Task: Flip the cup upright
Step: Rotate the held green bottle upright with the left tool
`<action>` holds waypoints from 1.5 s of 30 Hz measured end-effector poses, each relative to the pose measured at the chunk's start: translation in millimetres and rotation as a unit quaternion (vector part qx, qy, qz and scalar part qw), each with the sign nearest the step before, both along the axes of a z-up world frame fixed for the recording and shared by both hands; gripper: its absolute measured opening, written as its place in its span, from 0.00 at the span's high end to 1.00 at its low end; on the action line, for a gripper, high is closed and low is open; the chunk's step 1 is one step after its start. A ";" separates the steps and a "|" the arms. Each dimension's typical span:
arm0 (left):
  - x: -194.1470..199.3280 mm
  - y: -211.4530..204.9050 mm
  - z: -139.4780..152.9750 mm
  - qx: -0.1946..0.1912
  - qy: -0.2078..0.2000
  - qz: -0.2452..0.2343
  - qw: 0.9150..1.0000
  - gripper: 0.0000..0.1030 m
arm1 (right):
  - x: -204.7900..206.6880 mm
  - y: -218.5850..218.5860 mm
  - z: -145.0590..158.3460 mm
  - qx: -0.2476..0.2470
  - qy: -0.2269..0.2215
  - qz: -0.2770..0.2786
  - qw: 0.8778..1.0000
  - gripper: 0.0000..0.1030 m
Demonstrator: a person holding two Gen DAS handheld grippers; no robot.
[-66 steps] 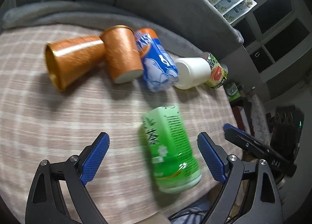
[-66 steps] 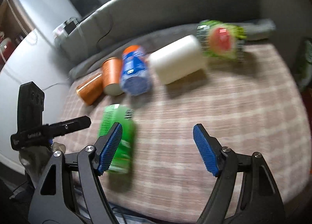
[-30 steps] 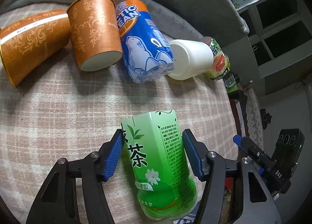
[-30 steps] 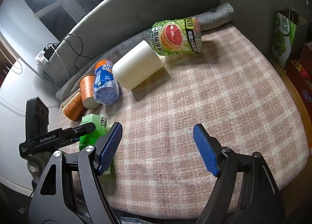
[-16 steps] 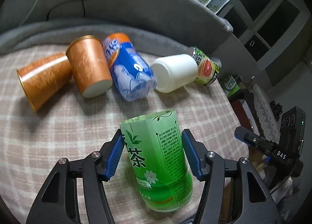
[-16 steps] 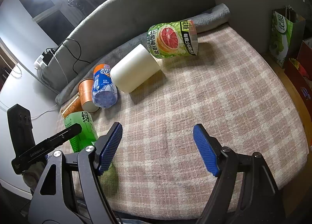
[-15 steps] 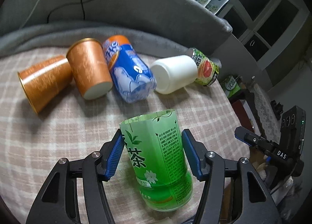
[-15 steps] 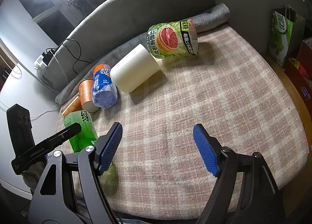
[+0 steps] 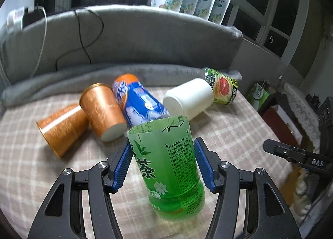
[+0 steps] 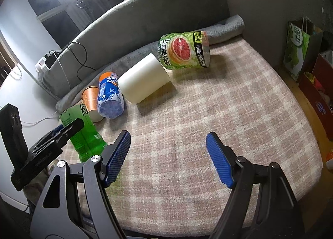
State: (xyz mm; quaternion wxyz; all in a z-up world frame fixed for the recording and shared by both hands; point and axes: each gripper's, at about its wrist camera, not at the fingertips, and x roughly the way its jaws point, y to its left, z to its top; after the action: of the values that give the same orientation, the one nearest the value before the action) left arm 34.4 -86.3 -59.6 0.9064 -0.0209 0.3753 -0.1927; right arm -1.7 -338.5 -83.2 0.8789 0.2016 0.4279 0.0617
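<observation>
Left gripper (image 9: pixel 163 165) clamps the green tea cup (image 9: pixel 166 168) near-upright, next set down and release; right gripper (image 10: pixel 168 159) open, idle.

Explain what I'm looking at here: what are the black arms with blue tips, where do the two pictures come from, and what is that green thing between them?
Each black arm pair with blue pads is a hand-held gripper carried by a person, with a camera looking along its fingers. One picture comes from the left hand-held gripper, which is shut on the green tea cup, open end up. The other comes from the right hand-held gripper, open and holding nothing. On the plaid cloth lie five tipped cups: two orange cups, a blue cup, a white cup and a grapefruit cup.
</observation>
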 end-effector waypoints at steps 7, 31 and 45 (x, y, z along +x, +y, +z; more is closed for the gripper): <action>-4.3 -8.9 -4.4 0.033 -0.041 0.004 0.999 0.43 | -2.0 -0.1 1.4 -0.008 -0.004 -0.003 1.000 0.24; -45.3 -12.3 -2.2 0.049 -0.083 -0.021 0.995 0.43 | -10.2 3.4 7.5 0.002 -0.011 -0.002 1.000 0.25; -69.5 -25.3 -6.3 0.058 -0.076 -0.049 0.994 0.43 | -24.3 1.5 12.3 0.006 -0.021 0.000 1.000 0.24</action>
State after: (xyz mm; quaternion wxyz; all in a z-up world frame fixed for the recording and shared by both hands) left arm -35.1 -111.6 -65.9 0.9214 0.0647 0.3167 -0.2155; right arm -26.0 -337.0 -70.9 0.8864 0.2056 0.4091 0.0683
